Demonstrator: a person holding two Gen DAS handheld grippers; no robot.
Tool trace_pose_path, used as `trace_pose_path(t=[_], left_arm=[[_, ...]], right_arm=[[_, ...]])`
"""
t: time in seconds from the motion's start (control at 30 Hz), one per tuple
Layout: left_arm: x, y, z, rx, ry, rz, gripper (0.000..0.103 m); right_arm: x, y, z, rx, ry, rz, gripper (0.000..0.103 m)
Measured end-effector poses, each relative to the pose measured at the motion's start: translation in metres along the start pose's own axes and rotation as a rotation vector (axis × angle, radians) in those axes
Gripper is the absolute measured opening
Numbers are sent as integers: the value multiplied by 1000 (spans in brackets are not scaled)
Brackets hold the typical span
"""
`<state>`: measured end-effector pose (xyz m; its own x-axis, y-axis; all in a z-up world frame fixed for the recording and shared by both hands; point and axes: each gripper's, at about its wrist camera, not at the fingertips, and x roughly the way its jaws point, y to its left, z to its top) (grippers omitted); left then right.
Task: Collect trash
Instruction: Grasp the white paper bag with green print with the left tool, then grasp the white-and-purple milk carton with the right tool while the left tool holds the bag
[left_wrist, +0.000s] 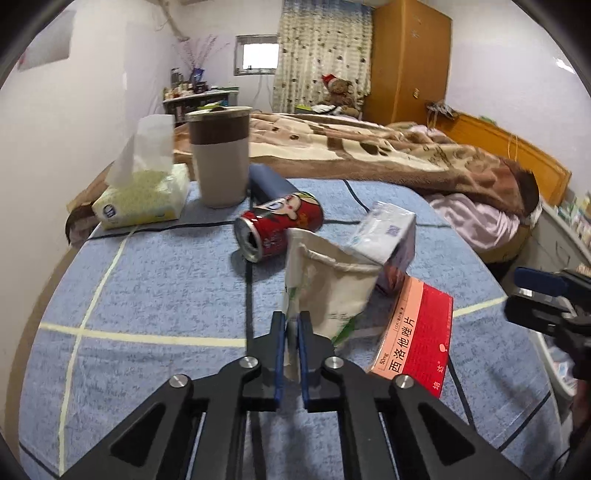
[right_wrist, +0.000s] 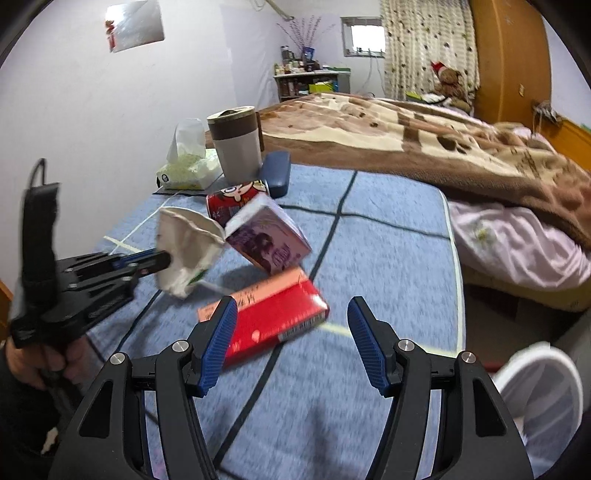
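My left gripper (left_wrist: 291, 319) is shut on the lower end of a crumpled white paper cup (left_wrist: 332, 288), which lies tilted over the blue checked cloth (left_wrist: 147, 295). A purple and white drink carton (left_wrist: 388, 236) leans against the cup's rim. Behind them a red can (left_wrist: 277, 229) lies on its side. A red and pink medicine box (left_wrist: 417, 332) lies flat to the right. In the right wrist view my right gripper (right_wrist: 291, 306) stands open just above the near end of that box (right_wrist: 273, 314), touching nothing. The left gripper (right_wrist: 162, 260) with the cup (right_wrist: 188, 251) is at the left.
At the back of the cloth stand a beige and brown tumbler (left_wrist: 219, 155), a tissue pack (left_wrist: 144, 199) and a blue case (left_wrist: 271, 182). A bed with a brown blanket (left_wrist: 369, 147) lies beyond. A white round object (right_wrist: 539, 391) sits low at the right.
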<state>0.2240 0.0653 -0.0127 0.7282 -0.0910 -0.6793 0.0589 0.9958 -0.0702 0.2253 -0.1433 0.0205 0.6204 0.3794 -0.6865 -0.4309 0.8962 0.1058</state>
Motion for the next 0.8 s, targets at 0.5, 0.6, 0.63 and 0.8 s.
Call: trace_pose_path(t=[0.5, 0.6, 0.63, 0.8], left_arm=[[-16, 34, -7, -100, -10, -3, 6], [-13, 35, -8, -105, -5, -7, 6], [-12, 35, -8, -106, -4, -8, 6], [-8, 38, -9, -112, 5, -12, 6]], right_arm=[[33, -5, 28, -52, -25, -8, 66], [42, -2, 32, -70, -22, -8, 66], [45, -1, 34, -75, -19, -8, 66], [60, 0, 37, -93, 2, -5, 67]])
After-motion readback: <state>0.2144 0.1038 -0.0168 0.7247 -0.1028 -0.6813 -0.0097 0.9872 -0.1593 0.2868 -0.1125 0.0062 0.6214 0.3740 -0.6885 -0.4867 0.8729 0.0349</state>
